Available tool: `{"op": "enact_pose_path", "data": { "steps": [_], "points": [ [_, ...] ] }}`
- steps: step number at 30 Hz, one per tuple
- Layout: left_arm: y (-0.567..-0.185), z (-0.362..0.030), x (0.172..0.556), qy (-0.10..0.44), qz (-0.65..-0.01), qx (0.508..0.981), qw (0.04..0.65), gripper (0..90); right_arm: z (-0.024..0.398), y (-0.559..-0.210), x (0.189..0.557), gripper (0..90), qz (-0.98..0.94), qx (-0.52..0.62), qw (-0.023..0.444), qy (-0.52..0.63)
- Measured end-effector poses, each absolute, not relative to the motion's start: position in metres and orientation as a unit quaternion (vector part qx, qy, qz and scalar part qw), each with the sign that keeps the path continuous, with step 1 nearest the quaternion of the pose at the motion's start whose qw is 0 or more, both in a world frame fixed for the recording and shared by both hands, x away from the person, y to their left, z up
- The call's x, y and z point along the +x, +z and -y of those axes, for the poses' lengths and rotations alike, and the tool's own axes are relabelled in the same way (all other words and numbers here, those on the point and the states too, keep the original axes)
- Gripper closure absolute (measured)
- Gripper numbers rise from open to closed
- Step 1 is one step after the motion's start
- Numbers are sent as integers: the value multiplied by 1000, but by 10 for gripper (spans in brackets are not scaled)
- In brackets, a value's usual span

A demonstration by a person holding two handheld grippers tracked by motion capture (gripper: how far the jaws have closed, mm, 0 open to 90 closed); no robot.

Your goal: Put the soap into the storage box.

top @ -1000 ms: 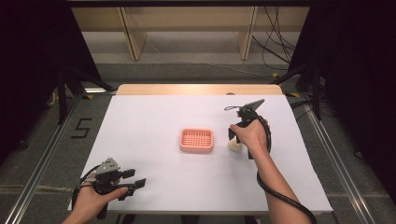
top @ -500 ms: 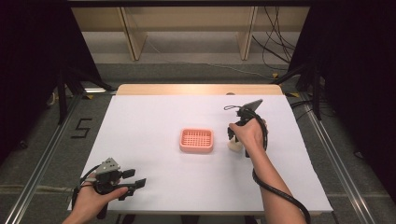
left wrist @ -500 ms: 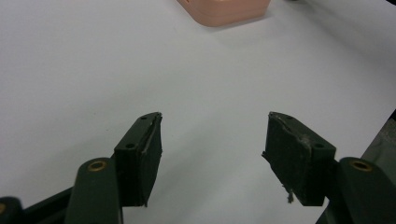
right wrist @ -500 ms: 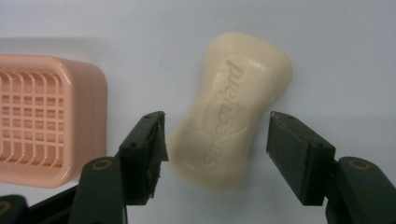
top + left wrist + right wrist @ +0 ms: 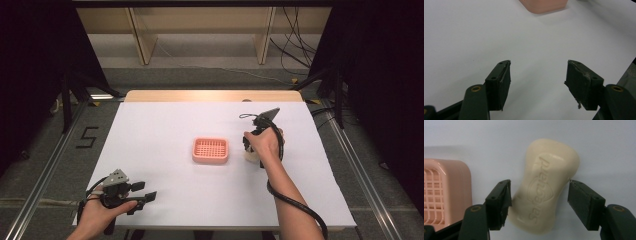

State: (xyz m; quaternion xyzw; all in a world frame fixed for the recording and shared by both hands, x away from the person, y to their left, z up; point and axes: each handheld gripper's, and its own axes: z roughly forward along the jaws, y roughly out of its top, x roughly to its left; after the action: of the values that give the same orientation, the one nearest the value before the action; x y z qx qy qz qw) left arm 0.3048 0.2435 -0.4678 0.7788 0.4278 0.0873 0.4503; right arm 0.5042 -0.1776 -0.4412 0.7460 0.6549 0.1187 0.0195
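Two tools are under my hands here. My right tool [image 5: 539, 202] hangs over a cream bar of soap [image 5: 547, 186], its jaws spread on either side of the bar's lower half; they have just been opening, and the soap lies between them. The left pad sits just at the bar's edge and I cannot tell whether it touches; the right pad stands clear. The soap lies flat on the white bench [image 5: 165, 130], embossed face up, just beside the pink soap dish [image 5: 442, 192]. From above, the right tool [image 5: 252, 150] is right of the bench's middle, the pink soap dish [image 5: 210, 150] close to its left, and the soap [image 5: 249, 156] peeks out under my hand. My left tool [image 5: 537, 81] is spread over bare bench near the front left corner, well apart from the dish [image 5: 544, 5].
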Motion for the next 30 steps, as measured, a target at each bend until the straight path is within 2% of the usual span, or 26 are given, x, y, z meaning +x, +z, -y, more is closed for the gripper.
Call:
{"op": "enact_pose_path", "data": {
  "steps": [5,7,11,25,30],
  "points": [
    [-468,-243,305,85,-428,778,451,360,176,-445,506,351,-655,747,18,114],
    [-468,-243,305,85,-428,778,452,360,171,-446,507,356,-633,766,2,109],
    [-468,-244,305,86,-426,780,450,360,175,-451,509,363,-655,748,17,105],
    [-469,-243,305,84,-427,779,452,360,168,-452,514,493,-662,746,20,74],
    [-469,-243,305,84,-426,780,451,361,167,-452,514,495,-682,728,19,66]
  ]
}}
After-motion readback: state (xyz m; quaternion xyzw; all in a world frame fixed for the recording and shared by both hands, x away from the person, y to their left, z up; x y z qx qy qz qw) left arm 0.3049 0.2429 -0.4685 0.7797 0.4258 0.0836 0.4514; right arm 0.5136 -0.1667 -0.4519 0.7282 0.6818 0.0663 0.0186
